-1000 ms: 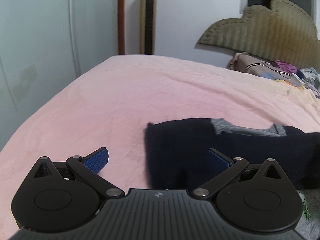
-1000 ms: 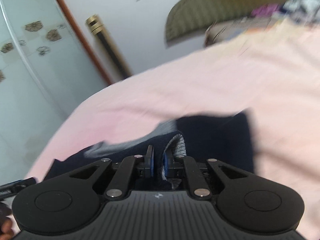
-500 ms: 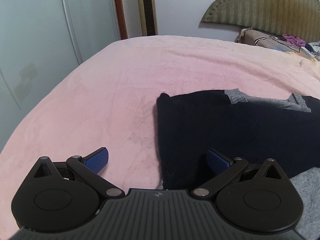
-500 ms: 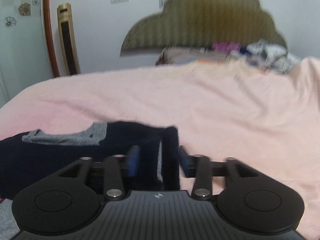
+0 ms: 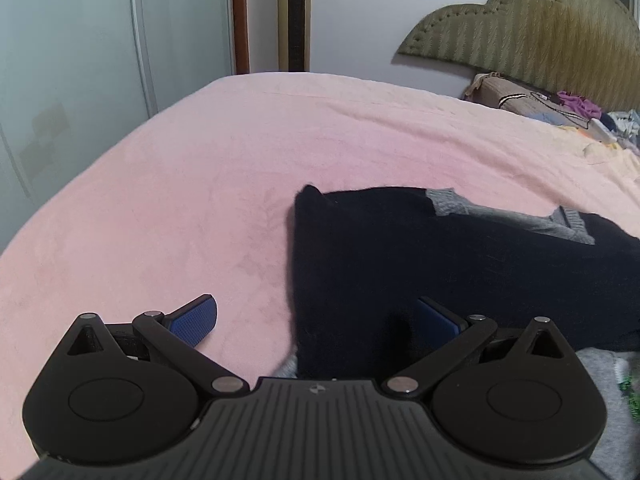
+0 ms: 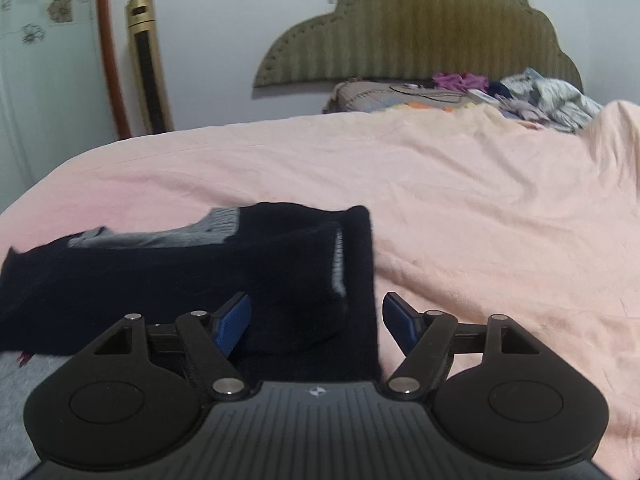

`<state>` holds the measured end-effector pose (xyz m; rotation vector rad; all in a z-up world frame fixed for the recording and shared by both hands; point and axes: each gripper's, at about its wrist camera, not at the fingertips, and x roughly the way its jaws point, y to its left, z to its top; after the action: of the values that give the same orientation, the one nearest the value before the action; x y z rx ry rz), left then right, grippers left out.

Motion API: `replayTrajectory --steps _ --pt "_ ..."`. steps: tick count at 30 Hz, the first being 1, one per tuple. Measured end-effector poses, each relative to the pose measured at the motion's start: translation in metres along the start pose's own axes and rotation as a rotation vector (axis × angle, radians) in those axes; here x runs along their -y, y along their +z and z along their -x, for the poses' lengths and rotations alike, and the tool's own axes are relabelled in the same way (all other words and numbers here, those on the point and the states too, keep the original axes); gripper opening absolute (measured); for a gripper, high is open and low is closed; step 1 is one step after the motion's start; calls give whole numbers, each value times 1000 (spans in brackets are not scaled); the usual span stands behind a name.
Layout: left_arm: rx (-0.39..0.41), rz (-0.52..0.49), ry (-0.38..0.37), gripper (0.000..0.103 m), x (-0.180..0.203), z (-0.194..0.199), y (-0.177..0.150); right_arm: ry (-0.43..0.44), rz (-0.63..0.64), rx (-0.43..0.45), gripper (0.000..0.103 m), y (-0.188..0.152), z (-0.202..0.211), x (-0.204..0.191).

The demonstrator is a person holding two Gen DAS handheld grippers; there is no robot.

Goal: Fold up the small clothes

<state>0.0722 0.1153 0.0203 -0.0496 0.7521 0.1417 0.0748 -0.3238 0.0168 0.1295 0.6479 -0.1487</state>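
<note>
Lying flat on the pink bedspread (image 5: 224,168), a navy knit sweater (image 5: 460,264) with grey ribbed collar (image 5: 508,220) sits at about 3 o'clock in the left wrist view. Left claw (image 5: 316,316) is wide open, holding nothing; its left pad (image 5: 194,318) rests over bare bedspread at 8 o'clock, the right pad over the sweater's near edge. Sweater's left edge runs between the two pads.

Right wrist view: same sweater (image 6: 168,272) spans 9 o'clock to centre, one sleeve with a grey cuff (image 6: 339,264) folded across the body. Right claw (image 6: 316,320) also spread open, gripping nothing; sweater's right edge lies between the pads, left pad over dark fabric, right pad (image 6: 400,322) over the bedspread (image 6: 480,200).

Grey garment (image 5: 608,408) peeks out under the sweater's near edge at 4 o'clock. Padded olive headboard (image 6: 416,32) at 12 o'clock, loose clothes pile (image 6: 532,96) below it at 1 o'clock, gold tower fan (image 6: 146,64) at 10 o'clock.
</note>
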Motion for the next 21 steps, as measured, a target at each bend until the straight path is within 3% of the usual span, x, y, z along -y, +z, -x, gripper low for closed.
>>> replayTrajectory --steps 7,21 --pt "36 -68 28 103 12 19 -13 38 6 6 73 -15 29 -14" --pt "28 -124 -28 103 26 45 -41 90 13 11 77 -52 81 -33"
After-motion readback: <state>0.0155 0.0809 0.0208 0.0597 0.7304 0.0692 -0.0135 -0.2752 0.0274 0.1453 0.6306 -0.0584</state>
